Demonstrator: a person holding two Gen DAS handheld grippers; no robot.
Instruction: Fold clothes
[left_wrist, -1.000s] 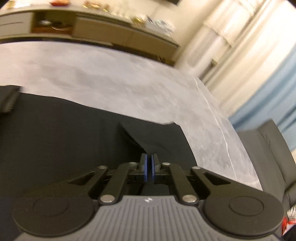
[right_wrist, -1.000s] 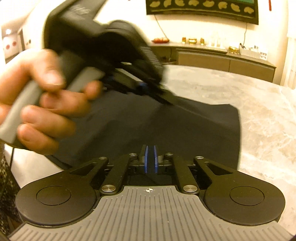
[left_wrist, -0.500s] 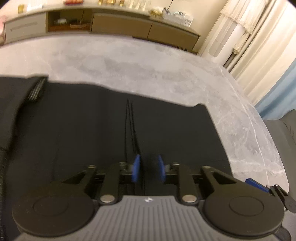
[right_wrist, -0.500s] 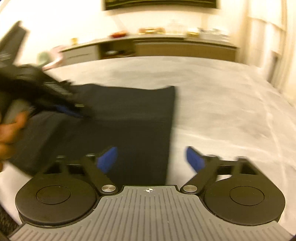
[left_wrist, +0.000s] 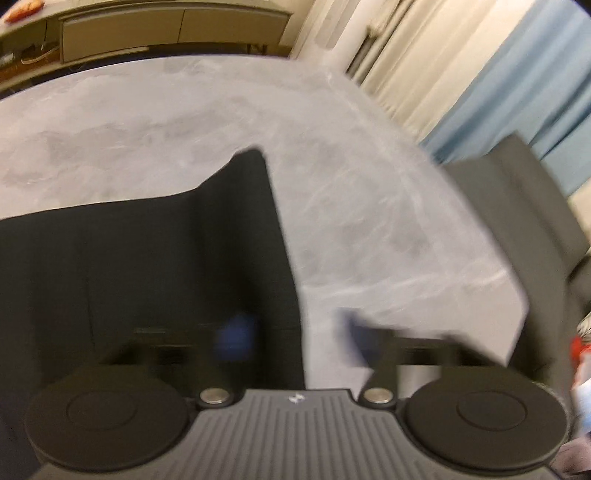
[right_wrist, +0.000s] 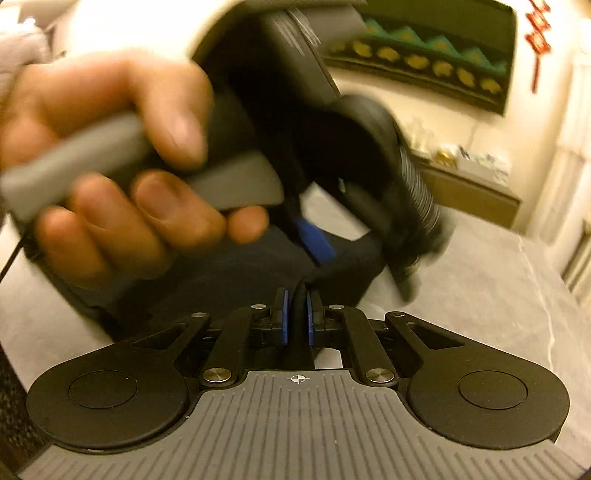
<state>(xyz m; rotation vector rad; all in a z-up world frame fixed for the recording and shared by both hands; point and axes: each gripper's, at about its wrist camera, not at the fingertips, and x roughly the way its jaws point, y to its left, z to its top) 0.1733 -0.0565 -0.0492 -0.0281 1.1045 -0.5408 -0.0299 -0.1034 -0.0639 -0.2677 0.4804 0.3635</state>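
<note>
Step in hand: taking hold of the black garment at its right-hand edge, ready for a fold; this is my reading of the grips, not something the frames prove.
Garment: it lies flat on the grey marble-look table, one corner standing out toward the far side, its straight edge running down between the left gripper's blue pads in the left wrist view.
Right gripper: jaws nearly together, clamped on a raised ridge of the black cloth that sits between the pads. They have just been closing.
Left gripper: blurred, but the blue pads show well apart, the cloth edge between them and not pinched. The jaws have lately been closing, and the blur may hide how far.
Left hand: seen from the right wrist view, wrapped round the grey handle just above the cloth.
Next move calls for: the left pads to shut on the edge, then both grippers lifting together and carrying it across without letting the layer beneath drag.
Change from half a second ago: the right jaws stood wide with no cloth between them and now pinch it; the left camera looked down on the middle of the garment and now sits over its edge, with bare table to the right.
Background: a low sideboard and curtains beyond the table.
</note>
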